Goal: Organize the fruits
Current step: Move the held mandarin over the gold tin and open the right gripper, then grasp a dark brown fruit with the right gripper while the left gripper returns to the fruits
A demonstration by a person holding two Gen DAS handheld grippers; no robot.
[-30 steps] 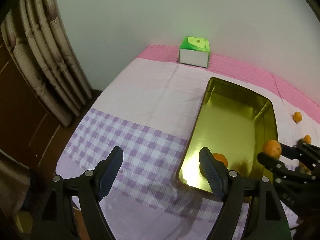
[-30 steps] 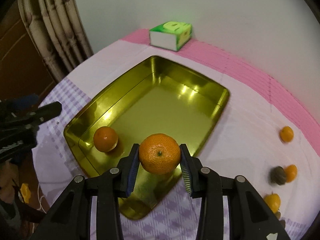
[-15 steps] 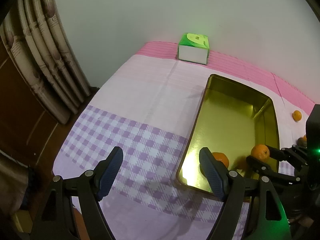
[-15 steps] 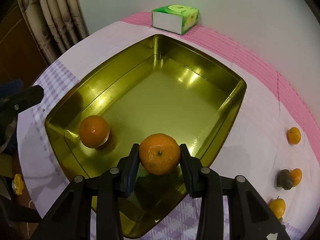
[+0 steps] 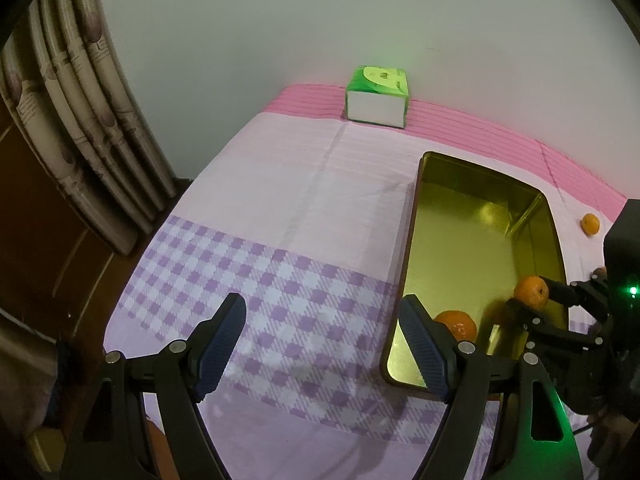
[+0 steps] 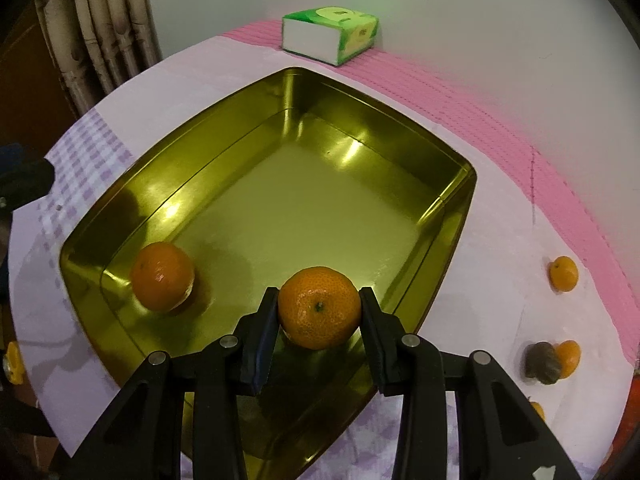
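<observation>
My right gripper (image 6: pixel 319 312) is shut on a mandarin (image 6: pixel 319 307) and holds it low over the near end of the gold metal tray (image 6: pixel 460 216). A second mandarin (image 6: pixel 162 277) lies in the tray to its left. In the left wrist view the same tray (image 5: pixel 416 216) lies to the right, with the held mandarin (image 5: pixel 531 291) between the right gripper's fingers (image 5: pixel 560 293) and the lying mandarin (image 5: pixel 458 323) near the tray's front. My left gripper (image 5: pixel 324 344) is open and empty above the checked cloth, left of the tray.
A green and white tissue box (image 6: pixel 330 34) (image 5: pixel 377 96) stands at the back by the wall. Loose mandarins (image 6: pixel 564 273) (image 6: pixel 570 356) and a dark fruit (image 6: pixel 542 362) lie on the cloth right of the tray. A curtain (image 5: pixel 80 120) hangs at the left past the table edge.
My right gripper has moved forward and down with the mandarin, from the tray's near edge to low inside it. The left gripper has hardly moved.
</observation>
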